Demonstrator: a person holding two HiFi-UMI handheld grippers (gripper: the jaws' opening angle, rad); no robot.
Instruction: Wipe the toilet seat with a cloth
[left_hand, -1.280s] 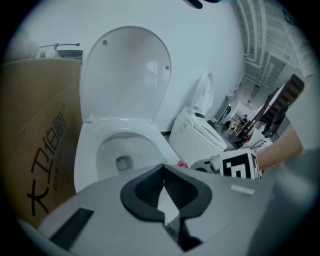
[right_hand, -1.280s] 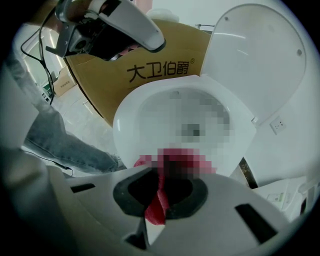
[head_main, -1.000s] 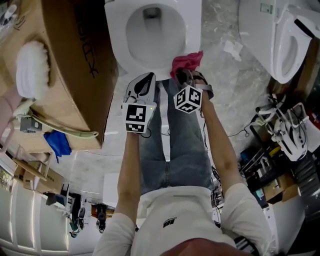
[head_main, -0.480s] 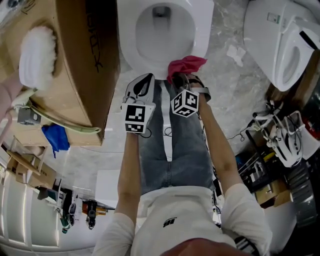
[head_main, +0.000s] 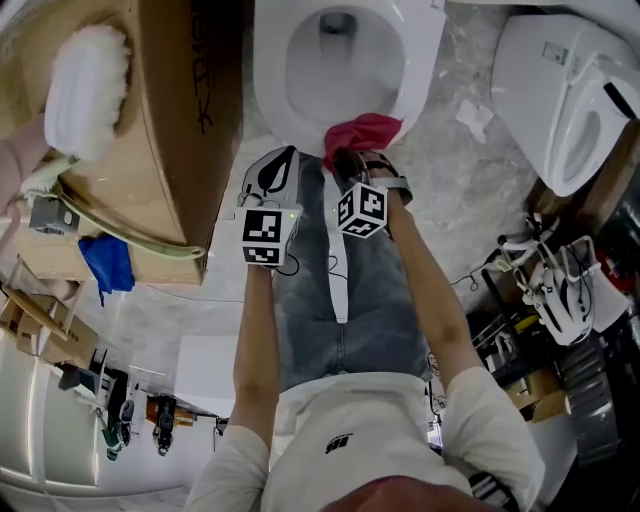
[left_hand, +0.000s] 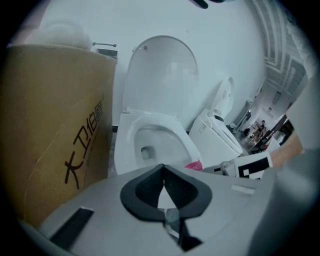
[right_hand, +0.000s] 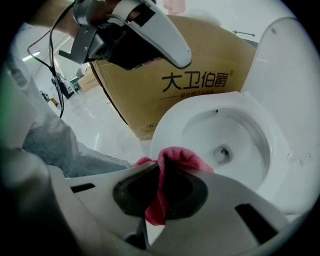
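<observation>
Head view: the pink cloth (head_main: 362, 132) sat at the front rim of the toilet seat (head_main: 272, 95), carried by the right tongs (head_main: 348, 162).
Left gripper view: the left tongs (left_hand: 163, 170) were closed and empty.
Right gripper view: the jaws pinched one cloth fold only, so dragging might have pulled it free into the bowl (right_hand: 235, 135).

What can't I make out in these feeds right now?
- Whether the cloth touches the toilet seat: right gripper view, the body of the right gripper covers the near rim; head view, too small.
- Stains on the seat: too small in every view.
- Part of the lid: a mosaic patch covers it in the left gripper view.
</observation>
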